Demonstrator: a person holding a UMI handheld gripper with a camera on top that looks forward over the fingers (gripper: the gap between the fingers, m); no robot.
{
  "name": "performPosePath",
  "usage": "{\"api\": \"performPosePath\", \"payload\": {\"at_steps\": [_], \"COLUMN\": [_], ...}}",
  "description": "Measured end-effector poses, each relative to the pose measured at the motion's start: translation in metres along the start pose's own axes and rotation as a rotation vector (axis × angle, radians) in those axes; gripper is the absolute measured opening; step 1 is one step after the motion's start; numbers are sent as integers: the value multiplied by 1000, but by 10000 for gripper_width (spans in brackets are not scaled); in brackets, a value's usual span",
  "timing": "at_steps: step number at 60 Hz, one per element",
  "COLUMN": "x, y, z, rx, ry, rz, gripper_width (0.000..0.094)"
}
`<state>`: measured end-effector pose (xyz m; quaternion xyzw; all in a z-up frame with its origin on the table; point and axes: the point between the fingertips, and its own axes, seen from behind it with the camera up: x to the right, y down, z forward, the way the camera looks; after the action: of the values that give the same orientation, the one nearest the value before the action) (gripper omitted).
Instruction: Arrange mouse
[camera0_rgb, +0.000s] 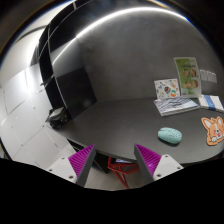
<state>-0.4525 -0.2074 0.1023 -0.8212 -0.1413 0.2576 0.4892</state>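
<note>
While the gripper (115, 160) hangs above the near edge of the dark desk (120, 125), its two fingers stand well apart, magenta pads (82, 158) facing inward, with nothing held between them. A bit of red shows low in the gap between the fingers; what it is cannot be told.

Landmark: the mouse (170, 135), pale teal, rounded, lying flat on the desk top.
- Mouse lies beyond the fingers and off to the right of the right-hand one, clear of both pads, not between them.
- Just right of the mouse: an orange mat (213, 129) with a cartoon animal face, close beside it but apart.
- Behind the mouse: a low stack of booklets (180, 104), lying flat.
- Behind that stack, upright against the back panel: two printed cards (178, 80), the taller one green.
- Far left of the mouse: a dark object (56, 117) at the desk's left edge, too dim to identify.
- Behind everything: a dark curved partition (100, 60).
</note>
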Motion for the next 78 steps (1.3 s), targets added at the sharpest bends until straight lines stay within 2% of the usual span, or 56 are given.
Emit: {"api": "performPosePath", "payload": {"at_steps": [15,38,45,64,65,66,67,68,69,72,73,78], "x": [62,222,235,267,269,271,273,274,275,280,282,281], "y": [10,27,24,-2,-4,-5,-6,-7,-8,-10,-9,-8], "z": [10,46,59,98,101,103,104,107,108,110,110,111], "rx": [-17,-74,-70,-129,-129,-130,-131,-132,-133,-135,-138,-150], "ry": [111,375,363,351,353,357,360,362,363,377,385,380], "rz": [-49,-143,-140,-111,-109,-109,-111,-111,-110,-91,-88,-112], "gripper_width": [811,812,806,792,830,767,793,721,733,637,534,496]}}
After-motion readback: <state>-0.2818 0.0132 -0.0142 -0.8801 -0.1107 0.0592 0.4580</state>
